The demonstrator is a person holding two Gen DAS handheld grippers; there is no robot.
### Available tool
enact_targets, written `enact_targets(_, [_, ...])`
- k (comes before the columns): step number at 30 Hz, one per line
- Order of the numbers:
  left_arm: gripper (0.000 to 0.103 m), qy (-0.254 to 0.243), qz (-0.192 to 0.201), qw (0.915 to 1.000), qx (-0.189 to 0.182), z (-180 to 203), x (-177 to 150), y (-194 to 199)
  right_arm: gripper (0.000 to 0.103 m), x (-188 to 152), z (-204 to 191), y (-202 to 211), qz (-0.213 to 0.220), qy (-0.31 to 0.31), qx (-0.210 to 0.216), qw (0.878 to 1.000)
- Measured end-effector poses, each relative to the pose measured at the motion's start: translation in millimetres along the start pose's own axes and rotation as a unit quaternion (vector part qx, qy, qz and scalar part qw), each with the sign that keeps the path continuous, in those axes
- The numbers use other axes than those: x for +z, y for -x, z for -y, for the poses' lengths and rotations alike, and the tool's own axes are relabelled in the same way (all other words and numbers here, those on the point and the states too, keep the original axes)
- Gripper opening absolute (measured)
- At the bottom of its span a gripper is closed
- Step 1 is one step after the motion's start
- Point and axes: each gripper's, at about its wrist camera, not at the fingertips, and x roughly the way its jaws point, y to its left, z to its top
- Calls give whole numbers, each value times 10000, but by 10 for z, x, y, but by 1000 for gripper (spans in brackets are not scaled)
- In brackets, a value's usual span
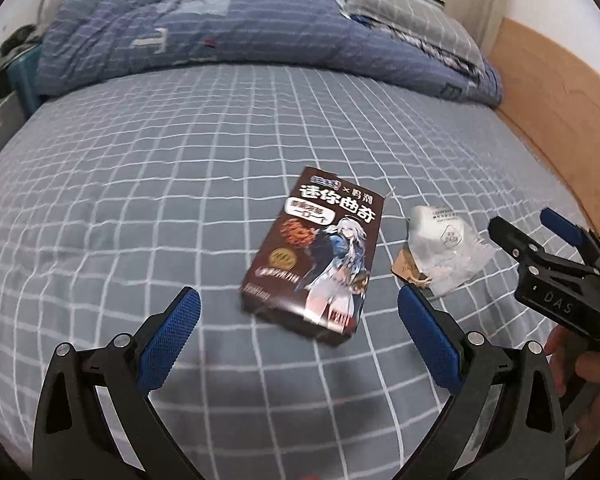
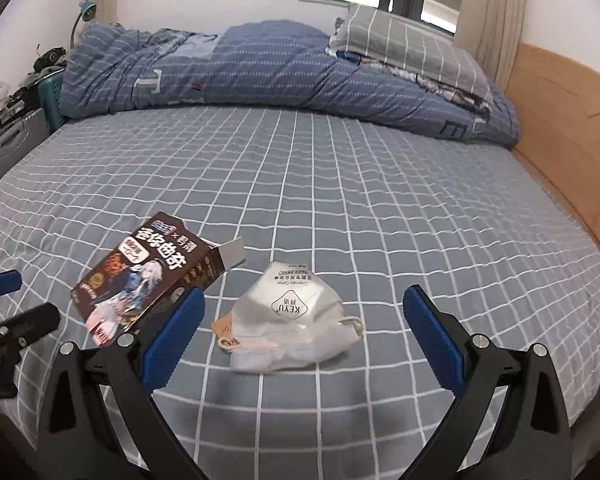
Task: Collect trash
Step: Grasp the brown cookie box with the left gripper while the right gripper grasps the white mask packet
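Note:
A dark brown cookie box (image 1: 314, 256) with a cartoon figure lies flat on the checked bed sheet, one end flap open (image 2: 230, 254). To its right lies a crumpled white plastic bag (image 2: 296, 320) with a brown paper tag and string. My left gripper (image 1: 298, 316) is open just short of the box's near end. My right gripper (image 2: 304, 314) is open, its fingers flanking the near side of the bag without touching it. The cookie box (image 2: 140, 276) sits at the left in the right wrist view. The right gripper (image 1: 540, 228) shows at the right edge of the left wrist view.
A rumpled blue quilt (image 2: 260, 72) and a grey checked pillow (image 2: 412, 44) lie at the far side of the bed. A wooden headboard (image 2: 568, 120) runs along the right. A cluttered shelf and a grey case (image 2: 8, 140) stand past the left edge.

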Motion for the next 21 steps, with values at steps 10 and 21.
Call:
enact_targets(10, [97,-564,-362,9977,62,155,91,-554,91,-7,102,-500,-294,-53,-57,9995])
enact_targets(21, [98,-521,-548,9970,183,82,90,-830,90,-31,70,-787,-549,-156,7,9984])
